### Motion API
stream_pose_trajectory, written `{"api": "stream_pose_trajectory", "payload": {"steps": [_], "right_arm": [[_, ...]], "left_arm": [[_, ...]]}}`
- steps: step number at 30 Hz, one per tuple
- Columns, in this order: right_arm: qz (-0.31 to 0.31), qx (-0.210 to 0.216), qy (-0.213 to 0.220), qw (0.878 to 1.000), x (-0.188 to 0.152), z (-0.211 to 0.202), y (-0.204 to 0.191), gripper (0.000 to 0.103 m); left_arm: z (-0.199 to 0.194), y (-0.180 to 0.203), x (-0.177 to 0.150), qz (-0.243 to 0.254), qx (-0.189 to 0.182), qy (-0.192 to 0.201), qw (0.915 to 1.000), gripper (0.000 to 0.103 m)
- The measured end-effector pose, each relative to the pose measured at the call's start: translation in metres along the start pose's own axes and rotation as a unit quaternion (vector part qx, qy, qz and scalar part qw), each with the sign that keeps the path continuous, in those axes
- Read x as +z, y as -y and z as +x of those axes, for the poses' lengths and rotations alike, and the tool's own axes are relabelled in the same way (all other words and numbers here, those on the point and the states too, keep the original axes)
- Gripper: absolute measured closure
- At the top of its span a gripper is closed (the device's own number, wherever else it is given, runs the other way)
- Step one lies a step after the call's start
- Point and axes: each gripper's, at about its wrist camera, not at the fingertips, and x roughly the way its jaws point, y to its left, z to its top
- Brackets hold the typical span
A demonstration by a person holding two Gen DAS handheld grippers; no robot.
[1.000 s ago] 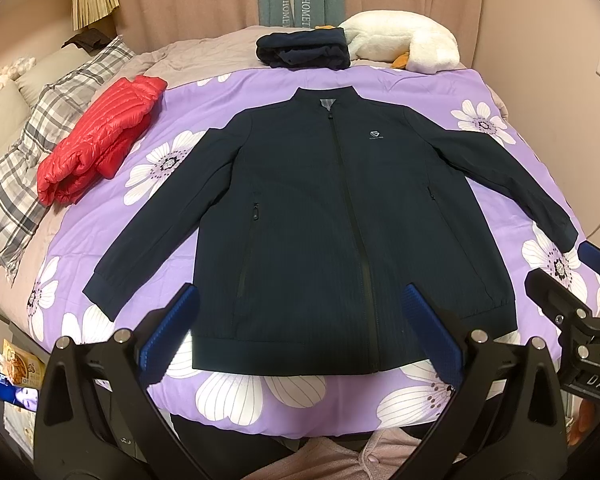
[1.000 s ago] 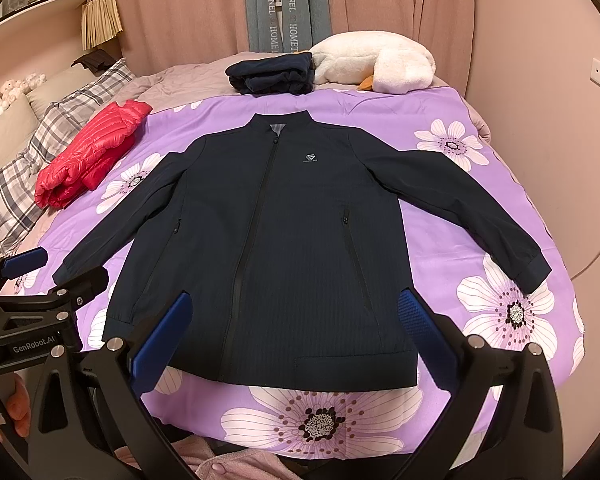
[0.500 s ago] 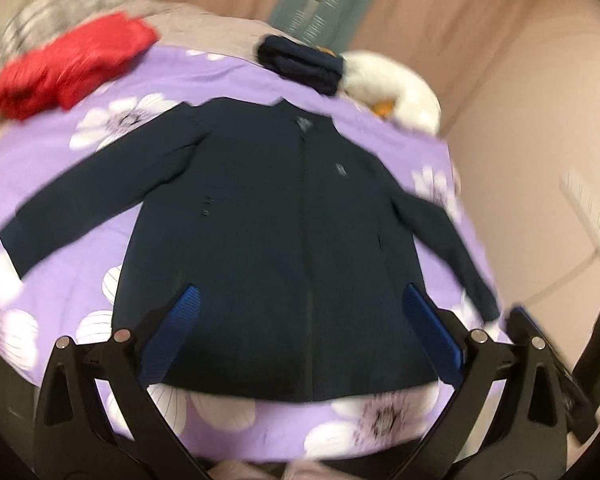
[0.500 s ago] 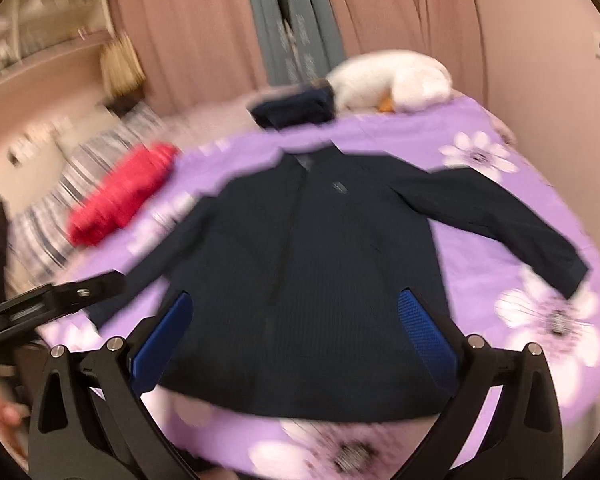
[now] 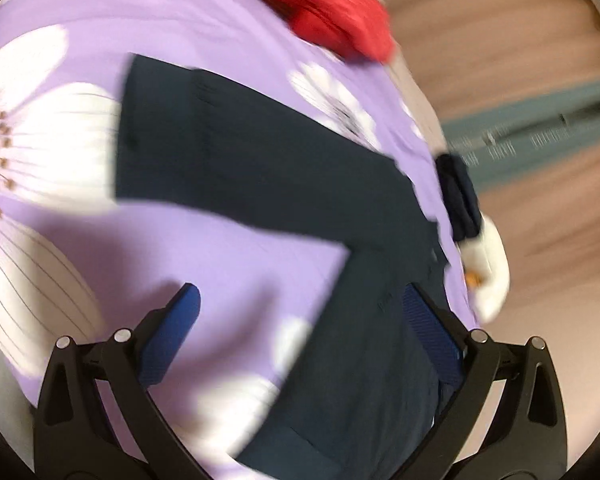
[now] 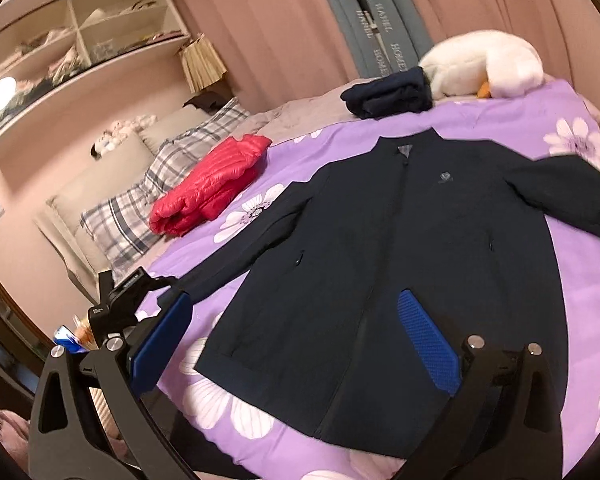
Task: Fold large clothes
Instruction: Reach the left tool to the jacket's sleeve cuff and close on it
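Note:
A dark navy zip jacket lies flat, front up, on the purple flowered bedspread, sleeves spread out. In the blurred left wrist view its left sleeve runs across the frame, cuff at the left. My left gripper is open and empty, low over the bedspread beside that sleeve; it also shows in the right wrist view at the bed's left edge. My right gripper is open and empty above the jacket's hem.
A folded red puffer jacket lies at the left by plaid pillows. A folded dark garment and a white plush goose sit at the far end. Shelves and curtains stand behind.
My left gripper has swung left and dropped close over the jacket's left sleeve, with its view rolled. My right gripper has turned left, now facing the left side of the bed.

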Motion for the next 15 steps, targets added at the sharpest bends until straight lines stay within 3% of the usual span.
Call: {"api": "stream_pose_trajectory", "payload": {"steps": [5, 11, 15], "right_arm": [[-0.027, -0.01, -0.011, 1.0, -0.003, 0.015, -0.005, 0.001], [-0.045, -0.015, -0.026, 0.999, -0.006, 0.031, -0.009, 0.001], [-0.053, -0.017, -0.032, 0.998, -0.005, 0.04, -0.01, 0.001]], "left_arm": [[0.011, -0.032, 0.025, -0.079, -0.025, 0.0, 0.9966, 0.002], [0.02, -0.042, 0.045, -0.108, -0.031, 0.05, 0.9924, 0.002], [0.022, -0.046, 0.063, -0.128, -0.012, 0.094, 0.9872, 0.004]]}}
